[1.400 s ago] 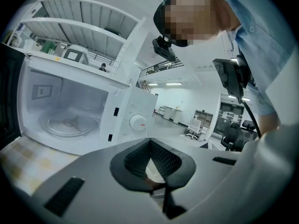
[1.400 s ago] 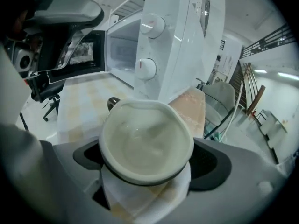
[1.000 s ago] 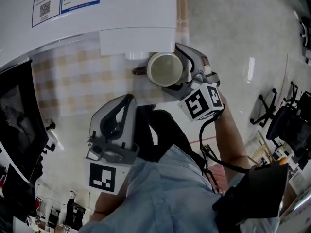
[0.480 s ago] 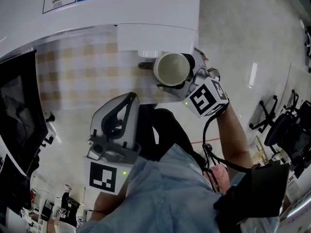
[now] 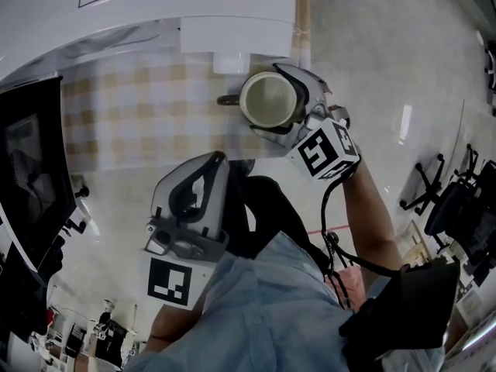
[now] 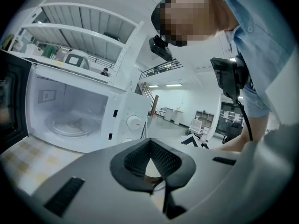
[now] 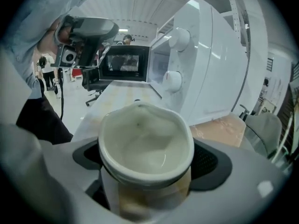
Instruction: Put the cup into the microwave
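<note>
Noted a checked counter [image 5: 124, 122], cut off at the left by the frame and covered along its far edge by a white microwave [image 5: 194, 6]. Seen only the top and front lip of the microwave from the head view. Found its black door [image 5: 31, 177] swung open over the counter's left edge, partly out of frame. Confirmed from the left gripper view an open white cavity [image 6: 70, 106] with a glass turntable [image 6: 70, 125] on its floor, and nothing else discernible on it. Recorded two round knobs [image 7: 173, 59] on the panel at the microwave's right end.

Located the left gripper [image 5: 217, 161] off the counter's near edge, jaws pressed together with nothing between them. Hidden below it by its own grey body: most of the near counter.

Located the right gripper [image 5: 267, 99] at the counter's right edge, just before the knob panel, jaws clamped on the sides of a pale cup [image 7: 145, 143]. Held upright, mouth up, interior apparently bare. Obscured by the jaws: the cup's lower wall and base. Unable to tell contact between cup and counter. Outside the cavity, to the right of the opening.

Noted a small dark stub [image 5: 226, 99] at the cup's left side, too small to identify.
</note>
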`<state>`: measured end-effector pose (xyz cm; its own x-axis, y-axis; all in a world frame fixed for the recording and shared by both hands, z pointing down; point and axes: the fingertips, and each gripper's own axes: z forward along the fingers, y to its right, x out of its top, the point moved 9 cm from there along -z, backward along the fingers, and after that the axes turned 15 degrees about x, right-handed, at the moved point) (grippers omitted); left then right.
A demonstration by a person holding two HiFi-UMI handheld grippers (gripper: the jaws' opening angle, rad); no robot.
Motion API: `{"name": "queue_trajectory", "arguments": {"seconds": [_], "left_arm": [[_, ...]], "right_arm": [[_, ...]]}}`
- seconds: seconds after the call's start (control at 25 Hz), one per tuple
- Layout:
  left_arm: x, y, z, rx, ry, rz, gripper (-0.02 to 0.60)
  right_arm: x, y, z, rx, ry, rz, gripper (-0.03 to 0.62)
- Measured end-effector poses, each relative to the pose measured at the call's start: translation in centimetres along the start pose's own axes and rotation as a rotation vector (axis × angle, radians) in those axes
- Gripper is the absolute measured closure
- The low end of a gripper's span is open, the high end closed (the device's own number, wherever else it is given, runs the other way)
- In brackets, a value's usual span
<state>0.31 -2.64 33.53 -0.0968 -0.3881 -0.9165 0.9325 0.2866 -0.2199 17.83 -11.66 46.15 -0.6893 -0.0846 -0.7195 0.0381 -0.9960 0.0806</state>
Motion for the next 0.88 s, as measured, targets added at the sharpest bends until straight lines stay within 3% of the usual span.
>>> {"name": "queue_trajectory", "arguments": {"seconds": [0.16,0.4,0.48,0.56,0.76,0.88], "left_arm": [[-0.1,-0.3,-0.3,0.013,0.003,-0.003,0.577],[0.0,-0.3,-0.7,0.011,0.000,-0.007,0.577],[0.0,-0.2,-0.6,0.007,-0.003,-0.007,0.577],[0.1,-0.2,-0.5,0.003,-0.002,-0.007,0.577],[-0.1,-0.5,-0.6,-0.002,-0.005,-0.015,0.577],[-0.2,-0.7,-0.7,0.002,-0.008,-0.021,0.577]], "right_arm": [[0.0,-0.5,0.0,-0.071,-0.050,0.073,0.072],[1.2,-2.8,1.1,-0.345,-0.030,0.388,0.082],[1.7,-3.4,1.8,-0.391,-0.007,0.441,0.080],[1.5,-3.5,1.9,-0.350,-0.007,0.424,0.077],[0.7,-2.3,1.6,-0.181,-0.029,0.238,0.053],[1.4,-1.6,2.2,-0.108,-0.011,0.186,0.033]]}}
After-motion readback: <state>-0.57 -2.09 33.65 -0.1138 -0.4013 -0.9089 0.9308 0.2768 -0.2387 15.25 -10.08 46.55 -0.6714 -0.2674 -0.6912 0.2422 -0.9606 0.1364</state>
